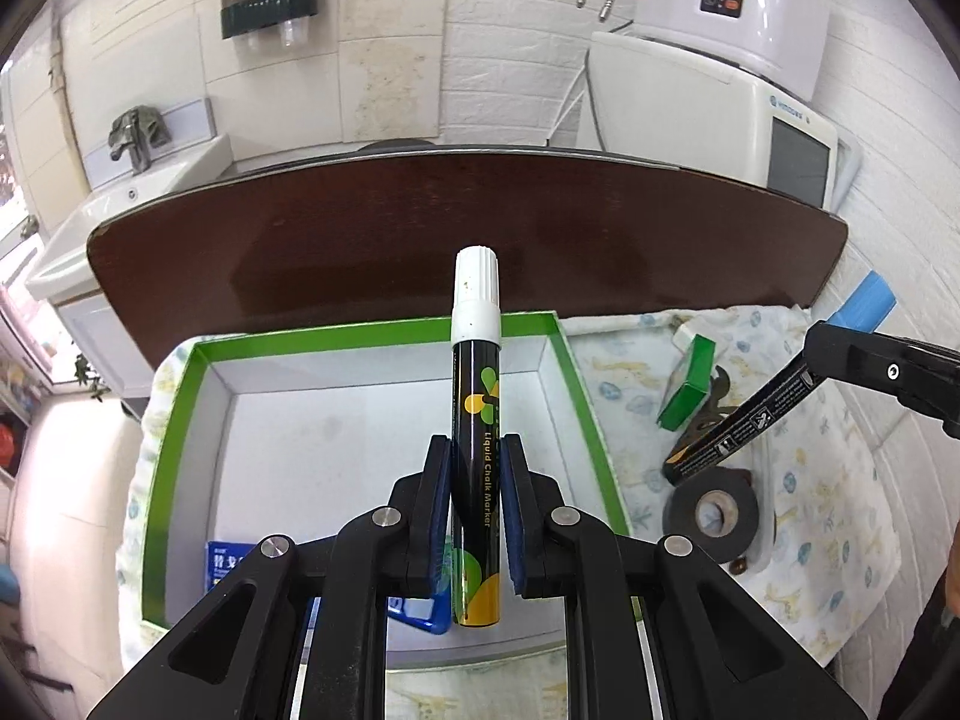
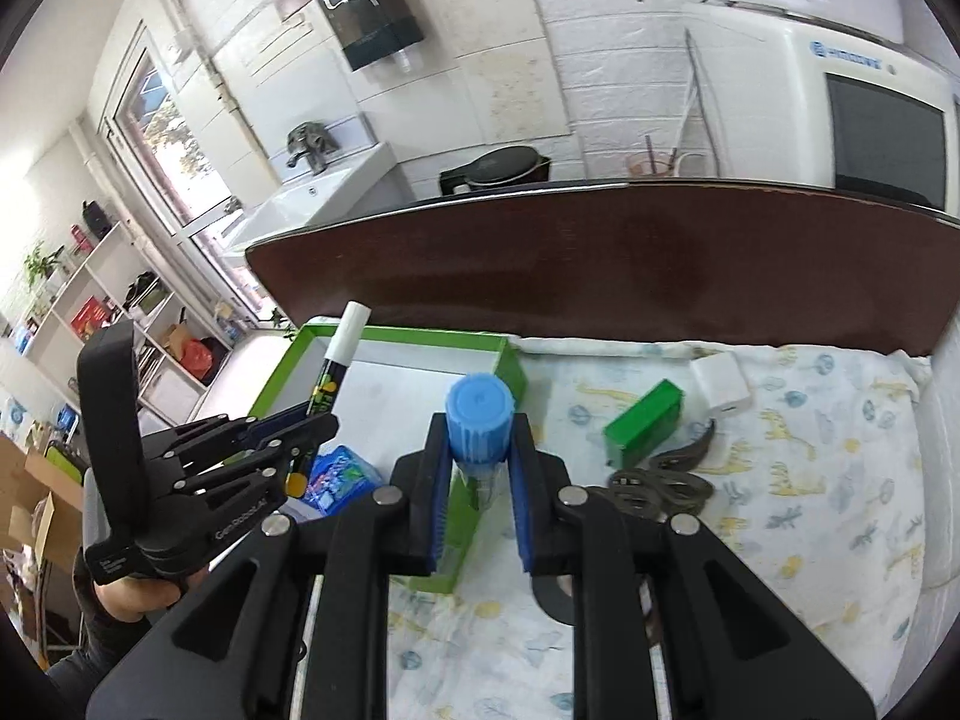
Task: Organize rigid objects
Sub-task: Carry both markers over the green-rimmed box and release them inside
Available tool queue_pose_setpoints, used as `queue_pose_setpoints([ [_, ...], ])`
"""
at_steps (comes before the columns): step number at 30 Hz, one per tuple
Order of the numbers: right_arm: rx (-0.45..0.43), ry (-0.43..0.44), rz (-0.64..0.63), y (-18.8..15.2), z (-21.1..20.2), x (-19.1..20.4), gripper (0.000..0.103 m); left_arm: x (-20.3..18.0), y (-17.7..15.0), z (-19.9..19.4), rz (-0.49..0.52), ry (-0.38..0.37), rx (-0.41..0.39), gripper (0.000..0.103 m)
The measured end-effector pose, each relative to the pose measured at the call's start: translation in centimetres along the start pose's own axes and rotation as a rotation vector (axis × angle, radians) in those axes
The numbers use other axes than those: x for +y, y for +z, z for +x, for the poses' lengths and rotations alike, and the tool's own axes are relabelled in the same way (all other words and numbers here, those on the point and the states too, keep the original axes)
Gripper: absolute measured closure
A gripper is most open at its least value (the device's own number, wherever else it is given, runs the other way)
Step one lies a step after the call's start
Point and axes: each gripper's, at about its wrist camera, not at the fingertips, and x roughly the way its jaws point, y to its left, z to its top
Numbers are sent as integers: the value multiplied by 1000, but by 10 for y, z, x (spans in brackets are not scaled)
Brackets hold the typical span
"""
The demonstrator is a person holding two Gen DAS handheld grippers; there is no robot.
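The left gripper [image 1: 477, 450] clamps a white-capped chalk marker [image 1: 476, 414] above the green-rimmed box [image 1: 180, 420] — mostly bare inside. The right gripper [image 2: 478, 438] grips a blue-capped marker [image 2: 480, 414], seemingly over the box's right rim, near the tape roll [image 1: 714, 515].

Readable text: not much, mostly the marker

The white-capped marker [image 1: 476, 438] has "Liquid Chalk Marker" running down its black barrel in yellow letters (clearest in the left wrist view). The left tongs [image 2: 312, 420] carry a small white brand mark starting "Gen", rest too tiny to read. The blue box [image 1: 225, 564] shows white Chinese characters, mostly hidden. The white machine's [image 2: 852, 69] blue logo is too blurry.
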Motion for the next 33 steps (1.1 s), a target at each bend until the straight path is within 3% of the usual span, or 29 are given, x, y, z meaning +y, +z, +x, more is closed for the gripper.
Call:
queue_pose_setpoints([
  [6,97,40,-78,-3,41,45,85,23,-17,0,-38,-17,20,88],
  [19,258,-31,-141,-14,104,79,85,40,-22,24,-98,-68,60,88],
  [33,277,-87,-115,-7,127,74,82,47,-24,41,-125,-85,100,88],
])
